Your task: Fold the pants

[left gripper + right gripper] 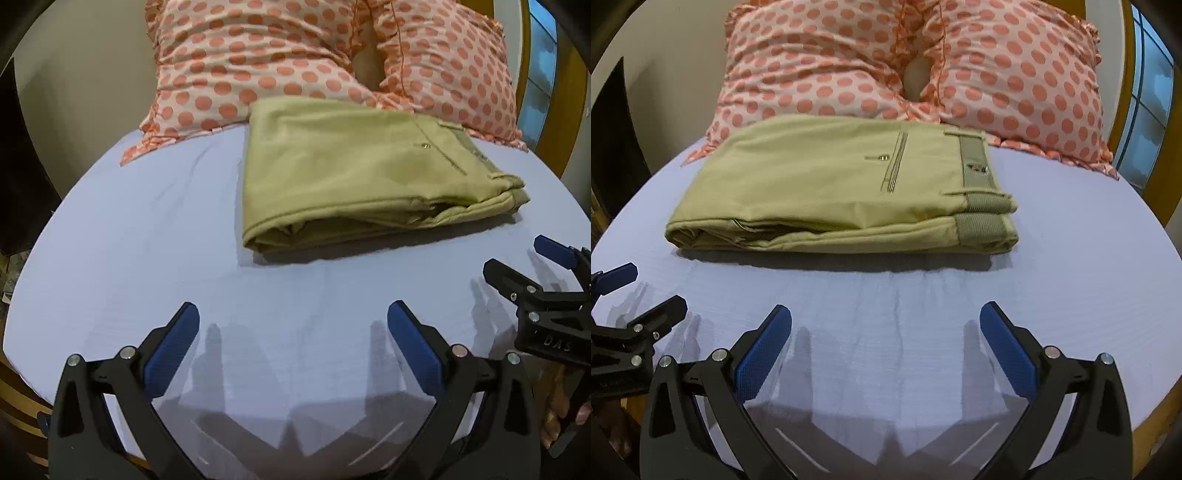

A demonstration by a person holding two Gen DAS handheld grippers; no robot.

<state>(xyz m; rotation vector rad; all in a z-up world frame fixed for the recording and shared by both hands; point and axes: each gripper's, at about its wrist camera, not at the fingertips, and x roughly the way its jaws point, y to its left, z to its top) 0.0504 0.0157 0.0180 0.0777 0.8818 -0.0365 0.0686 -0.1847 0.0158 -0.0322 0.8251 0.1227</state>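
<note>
Hovering both tools, left tool (293, 334) and right tool (885, 334), spread empty; khaki pants (831, 184) on bed (1071, 258) look folded, probably only tidying left.

Your bed (1052, 258), under a pale lilac sheet, carries folded khaki pants (831, 192) mid-frame and polka-dot pillows (820, 74) along the top.

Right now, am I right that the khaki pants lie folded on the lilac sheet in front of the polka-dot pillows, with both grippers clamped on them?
Not quite: the left gripper and right gripper are open and clear of the folded khaki pants, as both wrist views show. The rest holds.
</note>
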